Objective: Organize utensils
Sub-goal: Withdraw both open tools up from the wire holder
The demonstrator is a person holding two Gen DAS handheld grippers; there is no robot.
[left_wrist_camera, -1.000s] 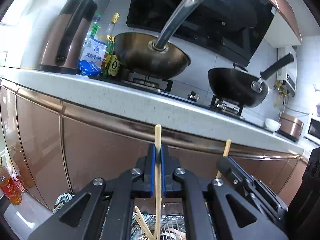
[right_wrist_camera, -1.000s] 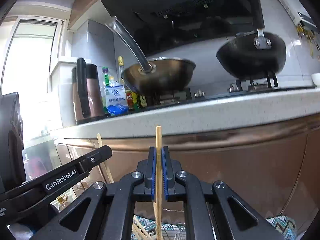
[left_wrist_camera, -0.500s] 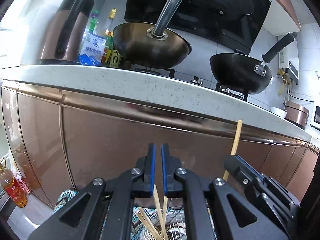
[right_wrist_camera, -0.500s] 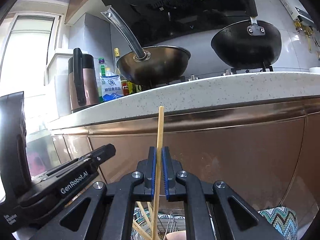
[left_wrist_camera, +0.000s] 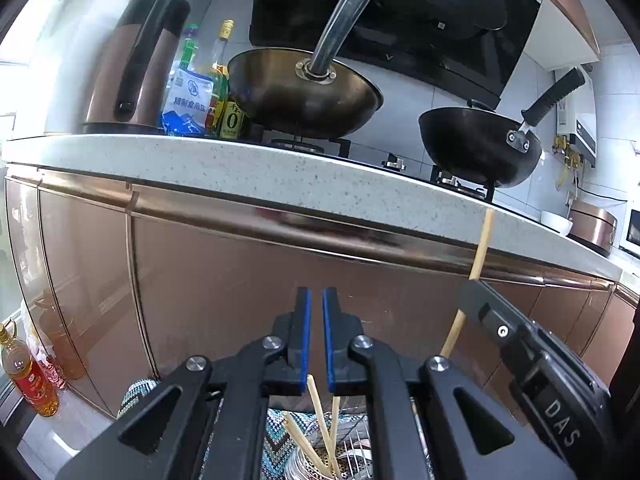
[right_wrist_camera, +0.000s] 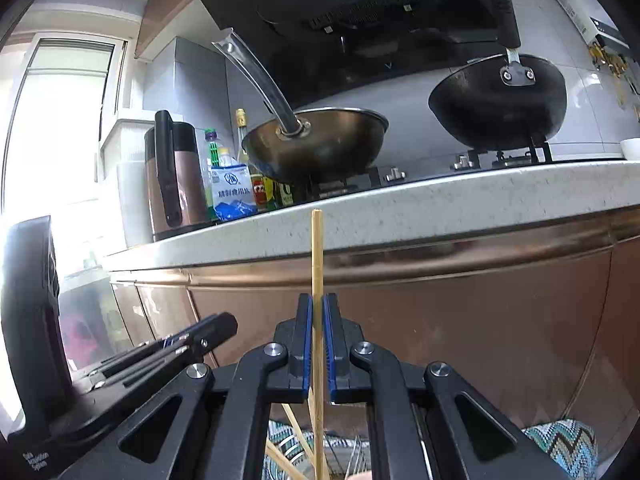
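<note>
While the left tongs (left_wrist_camera: 316,296) hang over the holder (left_wrist_camera: 308,466) with their blue pads drawn almost together and nothing between them, their part of this step looks done: three or so pale chopsticks (left_wrist_camera: 320,420) lean in that perforated metal cup just below, fanned apart rather than bundled. The cup is low in the frame, in front of the copper cabinet doors (left_wrist_camera: 240,300), and only its rim shows.

To the right, the right tongs (right_wrist_camera: 316,304) are closed on a single chopstick (right_wrist_camera: 317,256), gripped near its middle and held close to upright. Its squared top rises in front of the speckled edge of the surface (right_wrist_camera: 440,200), and its lower end runs down past the pads toward the holder, where it leaves the frame. It is a slim, straight bamboo stick, light in colour and unmarked.

The step in hand appears to be dropping this chopstick in with the others. The next move likely calls for bringing its lower tip over the cup's mouth, lowering it clear of the leaning sticks, and only then easing the pads apart. Released too high or off centre, so thin a stick could glance off the rim.
</note>
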